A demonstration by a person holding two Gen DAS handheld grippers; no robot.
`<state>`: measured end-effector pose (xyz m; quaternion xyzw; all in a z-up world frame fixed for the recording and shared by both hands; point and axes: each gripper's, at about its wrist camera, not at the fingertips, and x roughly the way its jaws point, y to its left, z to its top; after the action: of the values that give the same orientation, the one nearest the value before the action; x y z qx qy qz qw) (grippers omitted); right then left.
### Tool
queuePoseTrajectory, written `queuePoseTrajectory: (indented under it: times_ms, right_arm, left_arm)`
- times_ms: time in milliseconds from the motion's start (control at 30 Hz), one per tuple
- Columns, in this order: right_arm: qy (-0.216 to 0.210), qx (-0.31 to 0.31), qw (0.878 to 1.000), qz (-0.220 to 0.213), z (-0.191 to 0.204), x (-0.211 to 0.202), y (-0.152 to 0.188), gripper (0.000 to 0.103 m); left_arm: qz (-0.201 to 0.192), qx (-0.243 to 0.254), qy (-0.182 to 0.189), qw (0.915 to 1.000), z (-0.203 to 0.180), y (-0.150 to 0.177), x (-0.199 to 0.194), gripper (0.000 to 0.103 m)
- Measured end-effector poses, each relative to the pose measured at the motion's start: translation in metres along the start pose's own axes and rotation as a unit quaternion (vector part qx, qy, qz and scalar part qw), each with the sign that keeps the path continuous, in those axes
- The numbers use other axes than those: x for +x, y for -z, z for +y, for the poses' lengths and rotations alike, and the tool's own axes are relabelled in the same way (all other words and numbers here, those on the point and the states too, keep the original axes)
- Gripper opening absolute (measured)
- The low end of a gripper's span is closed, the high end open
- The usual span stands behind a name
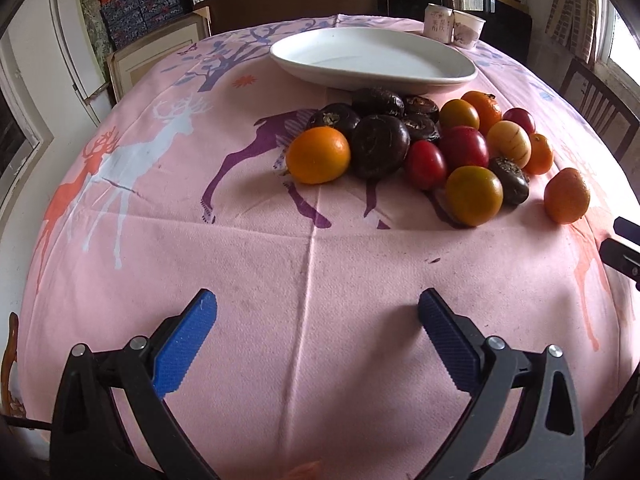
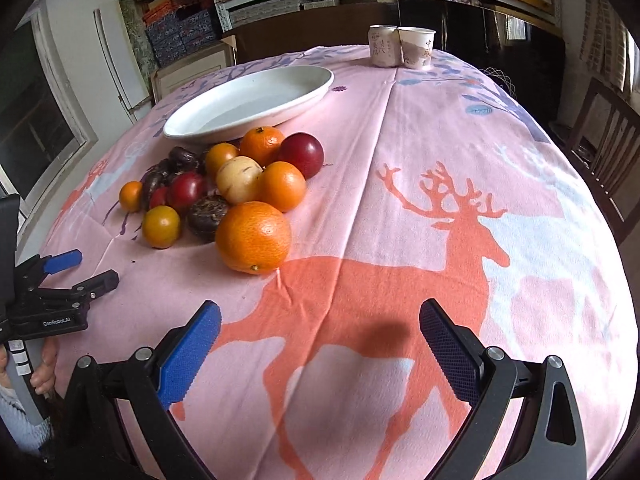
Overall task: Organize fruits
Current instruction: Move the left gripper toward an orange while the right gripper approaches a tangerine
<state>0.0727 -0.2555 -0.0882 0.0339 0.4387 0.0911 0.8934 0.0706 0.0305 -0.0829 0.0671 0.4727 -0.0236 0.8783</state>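
Observation:
A pile of fruit lies on the pink deer tablecloth: oranges (image 1: 318, 155) (image 2: 253, 237), dark water chestnuts (image 1: 380, 146), red plums (image 1: 464, 148) (image 2: 303, 154), a pale yellow fruit (image 1: 509, 139) (image 2: 239, 179) and several orange-green tomatoes (image 1: 474, 196). An empty white oval plate (image 1: 372, 60) (image 2: 248, 102) stands just behind the pile. My left gripper (image 1: 316, 312) is open and empty, short of the pile. My right gripper (image 2: 320, 320) is open and empty over the orange deer print, right of the pile. The left gripper also shows in the right wrist view (image 2: 80, 268).
A can (image 2: 382, 46) and a paper cup (image 2: 416, 48) stand at the table's far edge. A wooden chair (image 2: 608, 152) is at the right side. Shelves and boxes (image 1: 140, 4) line the back wall. The right gripper's tip (image 1: 624, 256) shows at the left view's right edge.

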Motion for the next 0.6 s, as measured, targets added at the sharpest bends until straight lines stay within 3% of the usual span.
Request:
queuePoseTrajectory:
  times_ms: [100, 200, 300, 467, 600]
  right_arm:
    - [0.013, -0.014, 1.0, 0.024, -0.002, 0.013, -0.01, 0.1]
    - [0.035, -0.029, 0.998, 0.04, -0.004, 0.024, -0.016, 0.1]
    - [0.05, -0.055, 0.996, 0.055, -0.004, 0.03, -0.017, 0.1]
    - [0.023, -0.099, 0.994, 0.031, -0.008, 0.028, -0.011, 0.1]
    - [0.016, -0.107, 0.994, 0.022, -0.008, 0.025, -0.012, 0.1]
  left_arm:
    - [0.004, 0.023, 0.01, 0.9997, 0.0, -0.005, 0.006, 0.099]
    - [0.009, 0.028, 0.064, 0.9975, 0.012, -0.008, 0.014, 0.099]
    - [0.003, 0.061, 0.078, 0.995, 0.016, -0.011, 0.016, 0.099]
    - [0.008, 0.09, 0.101, 0.9908, 0.017, -0.017, 0.018, 0.099]
    - [-0.021, 0.065, 0.099, 0.9927, 0.025, -0.033, 0.02, 0.099]
